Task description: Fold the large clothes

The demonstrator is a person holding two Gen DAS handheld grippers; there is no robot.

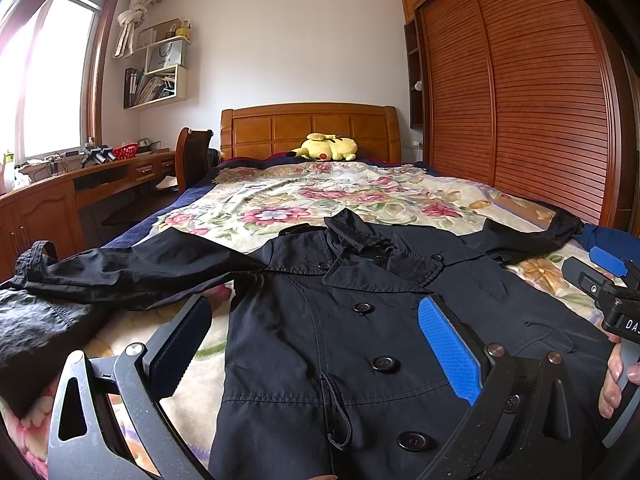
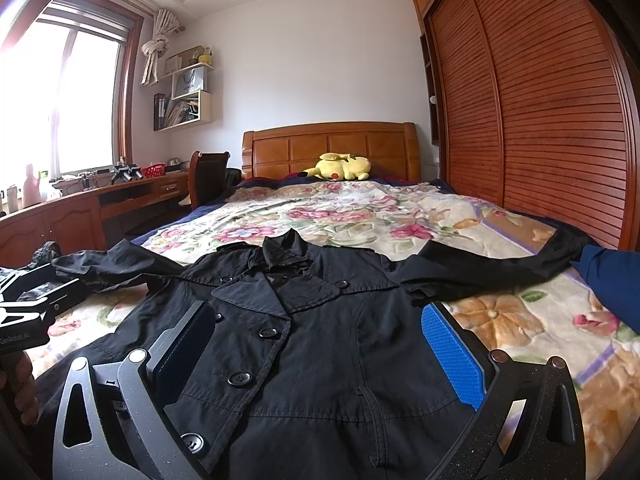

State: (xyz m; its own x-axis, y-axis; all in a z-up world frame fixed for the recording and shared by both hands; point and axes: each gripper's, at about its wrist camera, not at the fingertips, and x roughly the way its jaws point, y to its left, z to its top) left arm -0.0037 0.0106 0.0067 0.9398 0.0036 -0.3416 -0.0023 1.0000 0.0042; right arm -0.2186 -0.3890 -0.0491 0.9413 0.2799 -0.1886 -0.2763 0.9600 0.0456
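Observation:
A black double-breasted trench coat (image 1: 360,340) lies face up on the bed, collar toward the headboard, both sleeves spread out sideways. It also shows in the right wrist view (image 2: 320,340). My left gripper (image 1: 316,340) is open and empty, hovering over the coat's left front. My right gripper (image 2: 320,344) is open and empty, over the coat's right front; its body shows at the right edge of the left wrist view (image 1: 612,292). The left sleeve (image 1: 132,272) reaches the bed's left edge; the right sleeve (image 2: 500,264) reaches the right edge.
The bed has a floral blanket (image 1: 320,200) and a wooden headboard (image 1: 312,128) with a yellow plush toy (image 1: 326,148). A slatted wardrobe (image 1: 520,100) stands on the right. A wooden desk (image 1: 100,176) and chair (image 1: 194,156) stand left by the window.

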